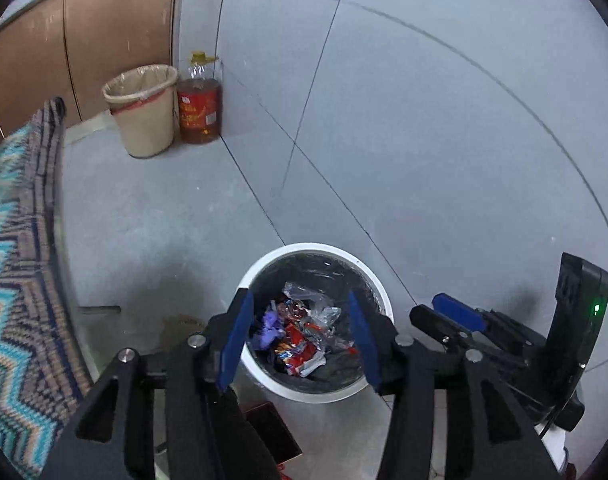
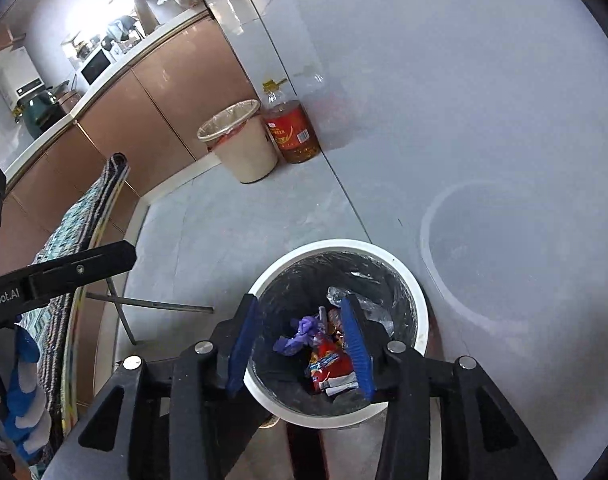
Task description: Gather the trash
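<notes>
A white bin point(image 1: 316, 248) point(image 2: 336, 246) with a black liner stands on the floor right below both grippers. In it lie red snack wrappers point(image 1: 295, 344) point(image 2: 328, 364), a crumpled purple piece point(image 1: 269, 326) point(image 2: 299, 334) and clear plastic point(image 1: 312, 304) point(image 2: 368, 308). My left gripper point(image 1: 299, 336) hangs open over the bin's mouth, nothing between its blue pads. My right gripper point(image 2: 299, 346) point(image 1: 444, 312) is open above the same bin, and its pads hold nothing either. One black finger of the left gripper point(image 2: 79, 268) shows at the left of the right wrist view.
A beige lined bin point(image 1: 143, 112) point(image 2: 239, 140) and a large oil bottle point(image 1: 199, 104) point(image 2: 291, 128) stand by brown cabinets point(image 1: 103, 20) point(image 2: 163, 92). A zigzag-patterned cloth point(image 1: 15, 260) point(image 2: 83, 216) hangs at the left. A glossy grey wall point(image 2: 484, 120) rises to the right.
</notes>
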`<state>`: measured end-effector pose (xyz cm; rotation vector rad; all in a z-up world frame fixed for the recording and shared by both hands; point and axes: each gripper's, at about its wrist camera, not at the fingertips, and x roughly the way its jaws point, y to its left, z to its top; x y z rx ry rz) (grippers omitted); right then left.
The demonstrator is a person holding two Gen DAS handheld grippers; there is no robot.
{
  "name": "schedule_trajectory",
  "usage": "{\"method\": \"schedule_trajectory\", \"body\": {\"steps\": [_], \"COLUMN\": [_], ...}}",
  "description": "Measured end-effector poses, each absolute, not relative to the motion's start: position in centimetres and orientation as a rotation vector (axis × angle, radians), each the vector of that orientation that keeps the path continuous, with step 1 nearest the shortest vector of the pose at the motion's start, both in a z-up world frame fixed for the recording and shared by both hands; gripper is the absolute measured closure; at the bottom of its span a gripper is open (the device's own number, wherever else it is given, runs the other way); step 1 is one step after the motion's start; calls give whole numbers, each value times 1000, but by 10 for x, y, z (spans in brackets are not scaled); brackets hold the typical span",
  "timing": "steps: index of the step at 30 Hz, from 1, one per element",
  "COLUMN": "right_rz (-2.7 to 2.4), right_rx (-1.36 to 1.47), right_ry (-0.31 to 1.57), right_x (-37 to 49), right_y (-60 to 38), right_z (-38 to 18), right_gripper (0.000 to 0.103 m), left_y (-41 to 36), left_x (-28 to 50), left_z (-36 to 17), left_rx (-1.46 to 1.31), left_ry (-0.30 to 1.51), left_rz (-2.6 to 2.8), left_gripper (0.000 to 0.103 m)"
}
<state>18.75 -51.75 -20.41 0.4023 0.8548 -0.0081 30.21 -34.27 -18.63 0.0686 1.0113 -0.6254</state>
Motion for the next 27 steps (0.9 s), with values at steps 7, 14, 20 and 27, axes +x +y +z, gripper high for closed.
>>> {"method": "schedule_trajectory", "body": {"steps": [7, 14, 20, 27], "right_rz": [1, 33, 63, 95], "right_rx": [352, 285, 224, 137], "right_ry": [794, 747, 692, 627], "right_x": [166, 149, 135, 121], "right_y": [-490, -451, -415, -369], "right_z": [-170, -138, -109, -74], "right_gripper": [47, 39, 32, 23], "left_y": [-306, -254, -210, -155], "left_x": [265, 223, 194, 163], "left_z": [-143, -107, -84, -56], "left_rx": [108, 127, 155, 149], "left_ry": [890, 782, 702, 608], "left_rz": [-596, -537, -463, -372], "left_gripper": [55, 53, 52, 52]}}
